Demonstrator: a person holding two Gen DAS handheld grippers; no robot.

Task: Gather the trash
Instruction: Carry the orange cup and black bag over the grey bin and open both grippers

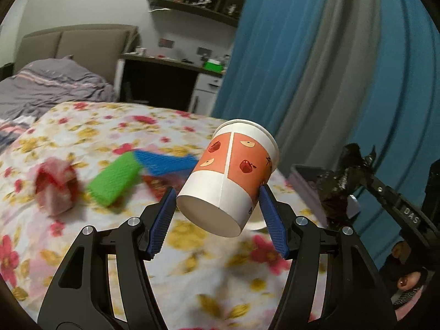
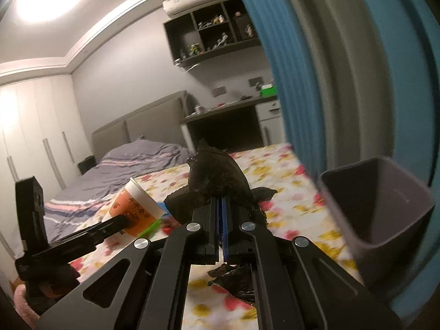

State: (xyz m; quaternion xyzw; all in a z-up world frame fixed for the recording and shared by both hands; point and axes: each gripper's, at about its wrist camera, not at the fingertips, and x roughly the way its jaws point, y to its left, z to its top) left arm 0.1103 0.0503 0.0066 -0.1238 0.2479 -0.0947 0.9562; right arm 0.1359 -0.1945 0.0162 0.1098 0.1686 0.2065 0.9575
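My left gripper (image 1: pixel 217 206) is shut on a paper cup (image 1: pixel 233 176) with an orange apple print, held tilted above the floral table (image 1: pixel 82 247). The cup also shows in the right wrist view (image 2: pixel 134 209). My right gripper (image 2: pixel 221 203) is shut on a crumpled black wrapper (image 2: pixel 217 181), also seen in the left wrist view (image 1: pixel 343 181). A grey bin (image 2: pixel 385 211) stands at the right on the table's edge. A green piece (image 1: pixel 115 181), a blue piece (image 1: pixel 165 162) and a red-and-white wrapper (image 1: pixel 55 187) lie on the table.
A bed (image 1: pixel 41 88) with grey bedding lies beyond the table. A desk (image 1: pixel 170 77) and blue curtains (image 1: pixel 330 68) are behind. A white item (image 1: pixel 257 221) lies under the cup.
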